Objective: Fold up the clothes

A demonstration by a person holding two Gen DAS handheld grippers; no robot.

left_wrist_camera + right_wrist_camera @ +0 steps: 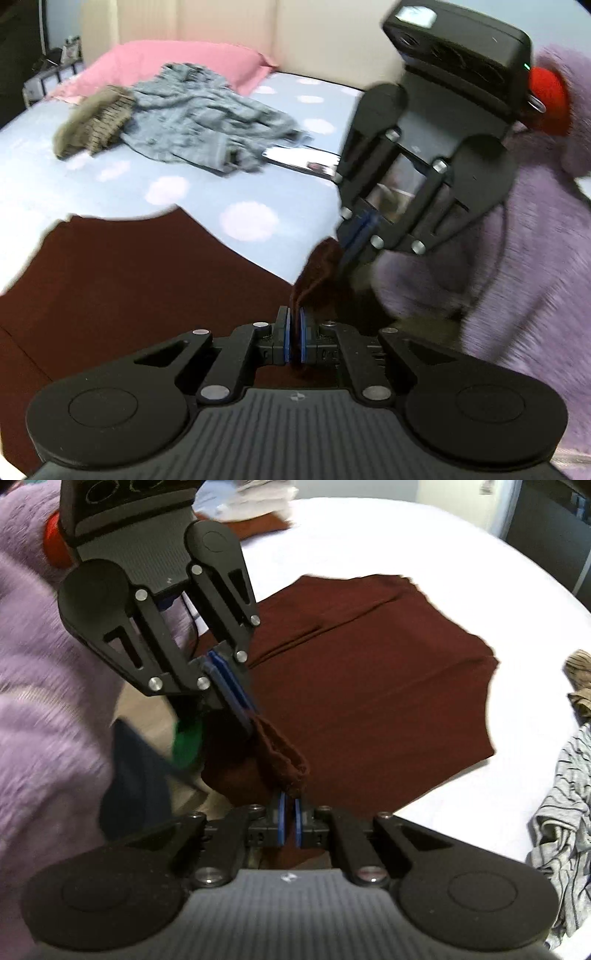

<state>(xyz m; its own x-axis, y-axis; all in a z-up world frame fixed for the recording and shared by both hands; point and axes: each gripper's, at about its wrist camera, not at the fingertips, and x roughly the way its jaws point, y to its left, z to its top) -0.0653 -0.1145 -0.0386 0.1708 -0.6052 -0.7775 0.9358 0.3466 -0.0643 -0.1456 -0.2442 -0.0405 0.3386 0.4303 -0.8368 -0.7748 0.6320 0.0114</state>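
A dark maroon garment (369,686) lies spread flat on the bed; it also shows in the left wrist view (129,280). My left gripper (294,317) is shut on a pinched edge of the maroon garment, lifted a little above the bed. My right gripper (289,805) is shut on the same raised strip of cloth. The two grippers are close together, each seen in the other's view: the right one (356,236) and the left one (236,698).
A crumpled grey striped garment (207,118) and a brown knit item (92,122) lie further up the bed near a pink pillow (177,62). A shiny flat object (303,162) lies beside them. A purple fuzzy sleeve (517,258) is at the side. Folded clothes (258,502) sit at the far edge.
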